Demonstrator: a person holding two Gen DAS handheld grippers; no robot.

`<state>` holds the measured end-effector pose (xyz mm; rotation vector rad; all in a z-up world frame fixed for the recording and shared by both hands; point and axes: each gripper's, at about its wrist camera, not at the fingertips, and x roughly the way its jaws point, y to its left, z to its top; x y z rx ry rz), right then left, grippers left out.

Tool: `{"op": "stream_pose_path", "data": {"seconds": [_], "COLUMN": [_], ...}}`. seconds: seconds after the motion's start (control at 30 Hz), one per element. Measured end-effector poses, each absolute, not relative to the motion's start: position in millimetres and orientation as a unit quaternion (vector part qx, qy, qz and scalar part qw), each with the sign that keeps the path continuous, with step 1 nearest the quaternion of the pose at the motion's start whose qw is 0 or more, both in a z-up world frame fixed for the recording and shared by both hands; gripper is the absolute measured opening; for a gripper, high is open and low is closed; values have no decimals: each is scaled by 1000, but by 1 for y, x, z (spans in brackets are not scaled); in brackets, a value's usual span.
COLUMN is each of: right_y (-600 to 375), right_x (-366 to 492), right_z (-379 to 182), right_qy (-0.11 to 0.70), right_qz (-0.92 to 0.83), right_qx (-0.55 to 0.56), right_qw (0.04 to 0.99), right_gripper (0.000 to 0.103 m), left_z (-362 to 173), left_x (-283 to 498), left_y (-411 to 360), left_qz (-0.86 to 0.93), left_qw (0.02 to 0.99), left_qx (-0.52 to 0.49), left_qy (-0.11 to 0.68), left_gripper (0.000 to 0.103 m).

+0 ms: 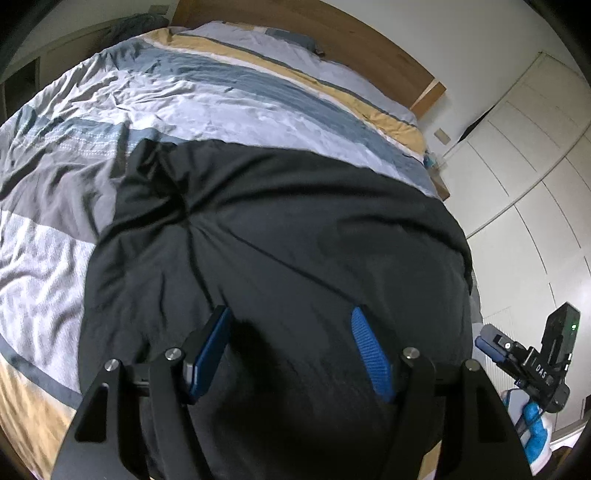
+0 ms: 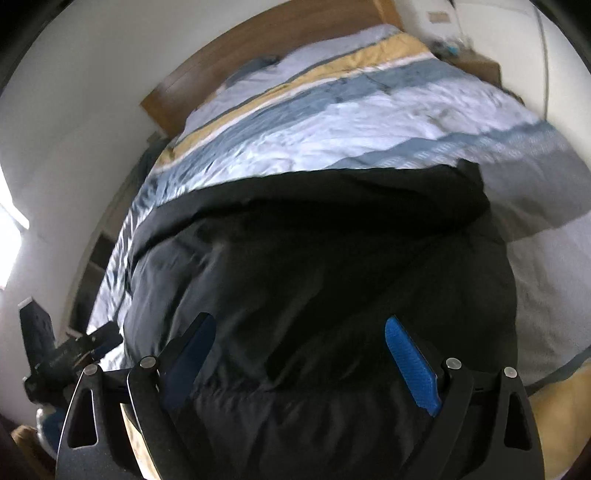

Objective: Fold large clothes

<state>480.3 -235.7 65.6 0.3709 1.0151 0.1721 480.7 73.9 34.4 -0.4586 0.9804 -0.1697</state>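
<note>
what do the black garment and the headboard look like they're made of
Black garment: soft matte woven or knit cloth, probably cotton-like; it creases and drapes without shine. Headboard: wood or wood-look board, smooth mid-brown with a satin face; solid or veneer can't be told.

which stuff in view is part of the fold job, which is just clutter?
Job:
- black garment, spread on the bed
- left claw, open above it
- right claw, open above it

Lying about:
- striped duvet
- wooden headboard
- white wardrobe doors
- nightstand with small blurred items
</note>
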Motion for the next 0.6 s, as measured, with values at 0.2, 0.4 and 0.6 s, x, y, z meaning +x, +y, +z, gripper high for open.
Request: {"op": "stream_pose_path", "data": {"seconds": [0.2,0.4,0.6], "right_y": [-203,-191,-192], "right_x": [481,515,564], "right_z": [60,40,24], "right_qy": [484,495,503], "right_qz": [95,101,95], "right_qx": [123,88,80], "right_qw": [861,859,856], "right_gripper": [94,99,101], "left_z": [28,24,14], "left_x": [477,519,578], "left_y": [46,18,2], "left_qz": [-78,-87,-87], "left_qw": [864,871,869], "left_qx": [-201,-148,-106], "left_qy": [455,461,476], "left_gripper": [66,66,68]}}
